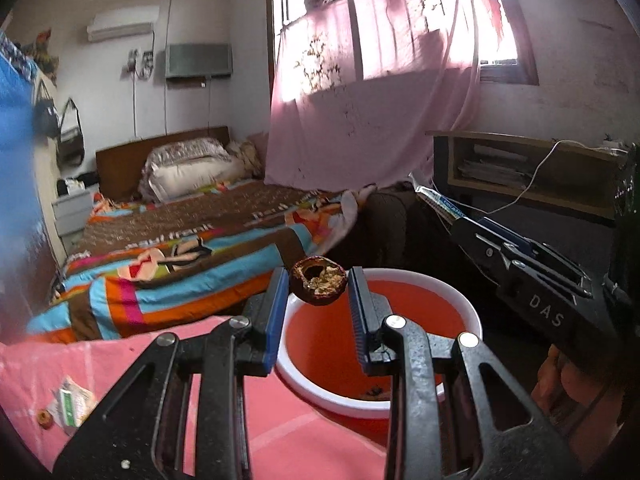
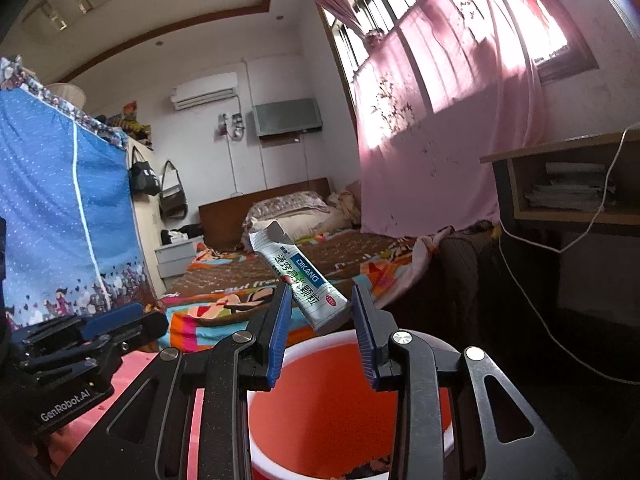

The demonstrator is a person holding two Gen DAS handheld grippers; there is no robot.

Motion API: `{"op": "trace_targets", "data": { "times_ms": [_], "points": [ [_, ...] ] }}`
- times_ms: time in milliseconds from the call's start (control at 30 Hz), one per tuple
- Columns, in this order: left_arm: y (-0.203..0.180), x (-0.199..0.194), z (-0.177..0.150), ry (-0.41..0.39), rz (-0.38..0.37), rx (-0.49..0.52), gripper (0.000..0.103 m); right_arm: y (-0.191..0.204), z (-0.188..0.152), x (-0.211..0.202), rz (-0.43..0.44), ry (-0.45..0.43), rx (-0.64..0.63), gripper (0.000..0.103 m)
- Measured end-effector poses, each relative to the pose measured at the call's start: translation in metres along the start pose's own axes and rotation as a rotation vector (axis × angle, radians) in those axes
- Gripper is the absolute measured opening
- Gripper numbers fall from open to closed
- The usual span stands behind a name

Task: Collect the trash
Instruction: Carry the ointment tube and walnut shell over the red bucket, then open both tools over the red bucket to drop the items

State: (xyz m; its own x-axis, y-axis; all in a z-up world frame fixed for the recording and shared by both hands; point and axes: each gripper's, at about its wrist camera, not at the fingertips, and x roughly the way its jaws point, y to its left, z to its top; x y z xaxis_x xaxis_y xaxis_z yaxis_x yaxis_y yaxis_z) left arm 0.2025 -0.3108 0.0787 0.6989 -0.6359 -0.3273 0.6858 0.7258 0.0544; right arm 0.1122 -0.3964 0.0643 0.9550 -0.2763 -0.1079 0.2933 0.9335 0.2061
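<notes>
Black left tongs (image 1: pixel 318 286) with blue pads are clenching a brown, hollowed dried fruit husk (image 1: pixel 319 283) directly above the near rim of the red plastic bucket with a white lip (image 1: pixel 460 312). Right tongs (image 2: pixel 322 306) are grasping a white torn medicine sachet (image 2: pixel 298 276), its long axis slanting up-left, over the same bucket. Both loads are sitting just above the opening; only dark scraps are showing on the bucket's floor, which is partly hidden. More litter, a green-white wrapper (image 1: pixel 72 404), is lying on the pink table (image 1: pixel 280 440).

A home bedroom: made bed (image 1: pixel 180 236), pillow (image 1: pixel 192 168), pink window curtain (image 1: pixel 372 92).
</notes>
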Motion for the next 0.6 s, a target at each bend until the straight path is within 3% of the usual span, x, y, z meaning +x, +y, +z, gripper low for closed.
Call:
{"op": "trace_targets", "data": {
  "times_ms": [267,467,600],
  "points": [
    [0.003,0.017,0.0,0.066,-0.04,-0.062,0.036,-0.007,-0.002,0.008,-0.02,0.053,0.025,0.03],
    [0.008,0.028,-0.002,0.119,-0.07,-0.131,0.051,-0.012,-0.006,0.019,-0.042,0.116,0.044,0.031],
    [0.014,0.028,-0.004,0.126,-0.068,-0.162,0.055,-0.014,-0.007,0.02,-0.046,0.134,0.058,0.042]
  ]
}}
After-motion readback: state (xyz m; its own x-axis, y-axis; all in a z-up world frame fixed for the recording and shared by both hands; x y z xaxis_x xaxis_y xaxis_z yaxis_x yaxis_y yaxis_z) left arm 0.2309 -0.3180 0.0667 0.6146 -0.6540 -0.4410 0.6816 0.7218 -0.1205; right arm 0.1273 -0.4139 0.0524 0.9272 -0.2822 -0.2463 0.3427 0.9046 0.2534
